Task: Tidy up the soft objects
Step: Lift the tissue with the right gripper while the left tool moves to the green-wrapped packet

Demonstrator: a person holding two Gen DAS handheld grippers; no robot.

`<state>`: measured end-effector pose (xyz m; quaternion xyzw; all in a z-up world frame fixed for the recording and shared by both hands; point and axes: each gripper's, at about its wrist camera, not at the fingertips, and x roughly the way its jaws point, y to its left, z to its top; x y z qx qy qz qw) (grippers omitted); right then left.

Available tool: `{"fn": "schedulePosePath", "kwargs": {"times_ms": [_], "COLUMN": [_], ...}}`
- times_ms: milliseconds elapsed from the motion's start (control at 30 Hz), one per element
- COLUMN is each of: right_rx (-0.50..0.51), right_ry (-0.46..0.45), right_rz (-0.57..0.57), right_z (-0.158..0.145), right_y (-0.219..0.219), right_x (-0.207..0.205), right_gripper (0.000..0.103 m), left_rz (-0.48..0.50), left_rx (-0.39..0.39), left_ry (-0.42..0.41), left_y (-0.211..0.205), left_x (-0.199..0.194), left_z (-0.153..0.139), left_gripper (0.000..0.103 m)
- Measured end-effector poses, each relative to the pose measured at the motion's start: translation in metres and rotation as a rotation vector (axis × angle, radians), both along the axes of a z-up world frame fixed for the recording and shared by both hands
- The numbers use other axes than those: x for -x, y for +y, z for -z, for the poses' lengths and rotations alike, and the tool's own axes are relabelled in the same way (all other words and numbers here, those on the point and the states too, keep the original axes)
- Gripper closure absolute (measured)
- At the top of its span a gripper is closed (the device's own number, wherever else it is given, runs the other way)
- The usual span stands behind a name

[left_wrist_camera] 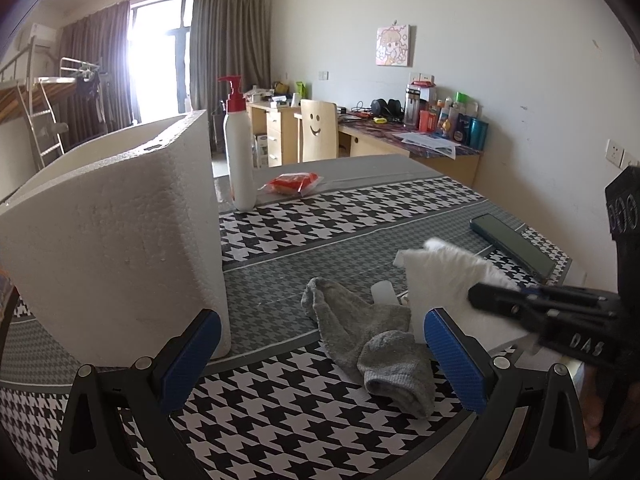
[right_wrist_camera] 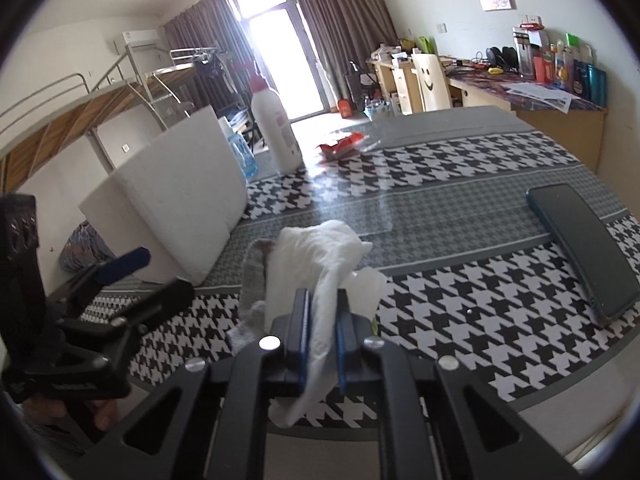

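Note:
A grey sock (left_wrist_camera: 372,340) lies crumpled on the houndstooth tablecloth, just ahead of my open, empty left gripper (left_wrist_camera: 320,364). My right gripper (right_wrist_camera: 323,312) is shut on a white tissue (right_wrist_camera: 316,252) and holds it above the table; in the left wrist view the tissue (left_wrist_camera: 436,284) hangs right of the sock with the right gripper (left_wrist_camera: 480,296) clamped on it. The sock (right_wrist_camera: 252,276) peeks out behind the tissue in the right wrist view. A white foam box (left_wrist_camera: 116,232) stands open-topped on the left; it also shows in the right wrist view (right_wrist_camera: 176,204).
A white pump bottle (left_wrist_camera: 239,156) and a red snack packet (left_wrist_camera: 294,182) sit farther back on the table. A dark phone (left_wrist_camera: 514,244) lies at the right edge. A small clear bottle (left_wrist_camera: 382,292) lies behind the sock. Desks and a chair (left_wrist_camera: 320,130) stand beyond.

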<state>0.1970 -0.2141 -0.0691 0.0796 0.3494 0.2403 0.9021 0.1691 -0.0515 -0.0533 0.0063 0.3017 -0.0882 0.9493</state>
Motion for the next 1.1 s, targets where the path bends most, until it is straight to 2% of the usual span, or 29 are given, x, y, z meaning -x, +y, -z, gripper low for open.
{"fn": "schedulePosePath", "kwargs": {"times_ms": [167, 467, 700, 1100], "right_rx": [-0.047, -0.064, -0.106, -0.083], "right_ry": [-0.018, 0.014, 0.003, -0.009], "right_rz": [0.021, 0.089, 0.131, 0.162], "right_z": [-0.009, 0.001, -0.002, -0.001], "right_y": [-0.012, -0.036, -0.056, -0.067], "right_x": [0.003, -0.002, 0.003, 0.007], "right_gripper": [0.089, 0.089, 0.090, 0.090], "left_rz": [0.020, 0.071, 0.105, 0.161], "left_rx": [0.001, -0.003, -0.003, 0.015], "left_ry": [0.003, 0.017, 0.030, 0.066], "left_y": [-0.007, -0.022, -0.035, -0.054], "left_x": [0.001, 0.005, 0.002, -0.005], "left_z": [-0.001, 0.002, 0.004, 0.012], "left_gripper": [0.001, 0.001, 0.001, 0.001]}}
